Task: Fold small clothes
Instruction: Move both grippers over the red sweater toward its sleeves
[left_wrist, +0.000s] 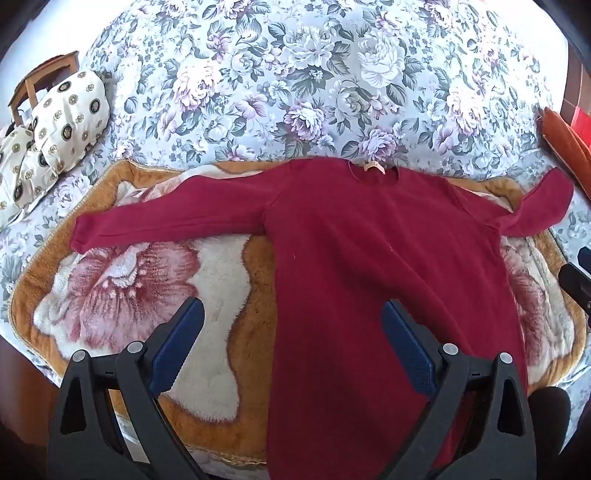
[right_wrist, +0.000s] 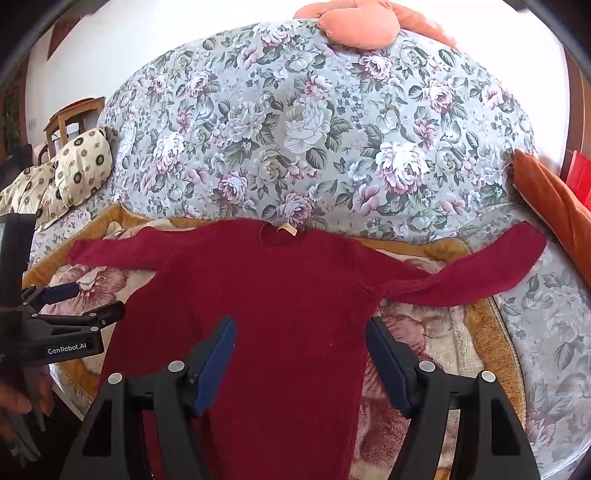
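Note:
A dark red long-sleeved sweater (left_wrist: 369, 251) lies flat, neck away from me, on a fleece blanket (left_wrist: 122, 295), both sleeves spread sideways. It also shows in the right wrist view (right_wrist: 266, 295). My left gripper (left_wrist: 291, 314) is open and empty above the sweater's lower left edge. My right gripper (right_wrist: 301, 328) is open and empty above the sweater's lower body. The left gripper also shows at the left edge of the right wrist view (right_wrist: 92, 301).
The blanket lies on a floral bedspread (left_wrist: 295, 92). Patterned pillows (left_wrist: 55, 125) and a wooden chair (left_wrist: 40, 81) are at the left. An orange cushion (right_wrist: 554, 199) is at the right, a peach cushion (right_wrist: 354, 26) at the far side.

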